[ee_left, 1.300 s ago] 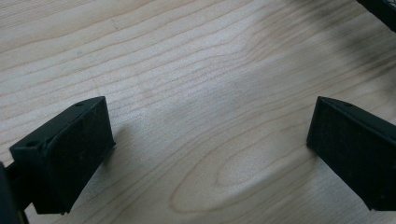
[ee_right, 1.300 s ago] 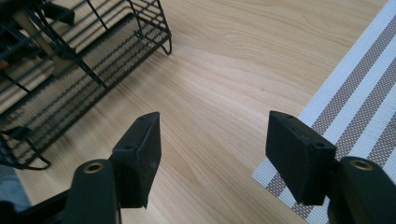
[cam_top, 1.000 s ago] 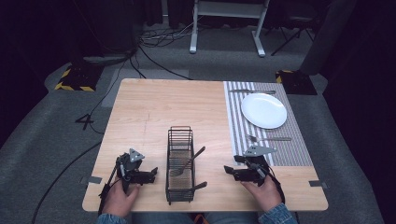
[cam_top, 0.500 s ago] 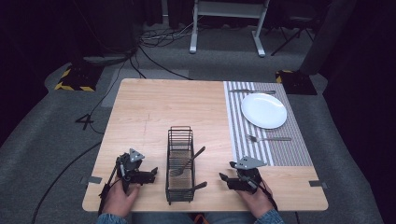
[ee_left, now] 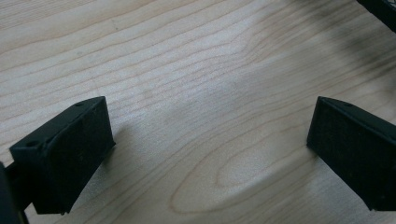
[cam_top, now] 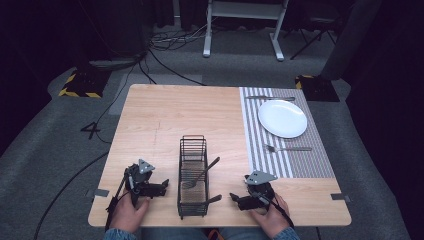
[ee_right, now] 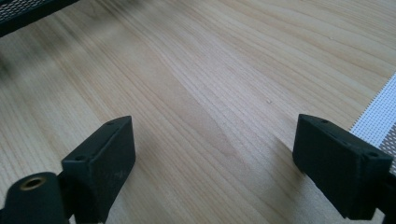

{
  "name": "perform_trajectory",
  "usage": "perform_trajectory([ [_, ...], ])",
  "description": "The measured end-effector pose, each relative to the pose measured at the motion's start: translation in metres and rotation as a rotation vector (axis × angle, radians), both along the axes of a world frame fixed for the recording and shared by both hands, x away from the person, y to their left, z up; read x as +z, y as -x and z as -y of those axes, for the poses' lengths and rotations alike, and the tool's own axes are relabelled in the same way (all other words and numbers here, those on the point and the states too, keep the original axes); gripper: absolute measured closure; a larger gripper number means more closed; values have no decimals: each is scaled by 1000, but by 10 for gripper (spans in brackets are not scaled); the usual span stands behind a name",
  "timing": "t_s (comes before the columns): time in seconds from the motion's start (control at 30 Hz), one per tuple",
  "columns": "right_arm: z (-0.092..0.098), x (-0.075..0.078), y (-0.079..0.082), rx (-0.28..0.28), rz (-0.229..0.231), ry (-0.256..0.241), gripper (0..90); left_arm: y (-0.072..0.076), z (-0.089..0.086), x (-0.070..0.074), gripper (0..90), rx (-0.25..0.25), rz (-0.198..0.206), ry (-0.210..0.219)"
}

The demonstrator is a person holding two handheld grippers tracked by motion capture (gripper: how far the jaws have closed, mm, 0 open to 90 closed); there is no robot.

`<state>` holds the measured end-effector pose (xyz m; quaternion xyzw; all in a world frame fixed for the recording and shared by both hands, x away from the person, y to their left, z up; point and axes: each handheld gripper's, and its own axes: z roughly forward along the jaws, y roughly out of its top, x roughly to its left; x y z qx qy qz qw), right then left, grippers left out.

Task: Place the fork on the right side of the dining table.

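Note:
A black wire basket (cam_top: 192,139) stands at the table's near middle. Inside it a dark spoon (cam_top: 201,175) leans, and a second dark handle (cam_top: 213,199) pokes out of its right side. My left gripper (cam_top: 161,188) rests on the wood left of the basket, pointing at it. In the left gripper view it (ee_left: 205,149) is open, with bare wood between the jaws. On the other side of the basket my right gripper (cam_top: 235,198) lies pointing left. The right gripper view shows it (ee_right: 215,158) open and holding nothing.
A striped placemat (cam_top: 260,150) covers the table's right part, carrying a white plate (cam_top: 282,118), a fork (cam_top: 288,148) in front of it and a knife (cam_top: 270,98) behind it. The wooden table (cam_top: 175,115) is bare at its far left. Cables and a stand lie on the floor beyond.
My right gripper has drawn back from the placemat's near edge toward the front of the table, closer to the basket. The left gripper has stayed put.

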<state>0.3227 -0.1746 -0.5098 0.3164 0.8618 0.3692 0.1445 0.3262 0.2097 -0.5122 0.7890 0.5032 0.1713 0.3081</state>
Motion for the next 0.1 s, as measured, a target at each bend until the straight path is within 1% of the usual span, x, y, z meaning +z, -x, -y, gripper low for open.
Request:
perform_trajectory([
  [0.1,0,0,0,0,0,0,128,-1,0,0,4,3,-1,0],
])
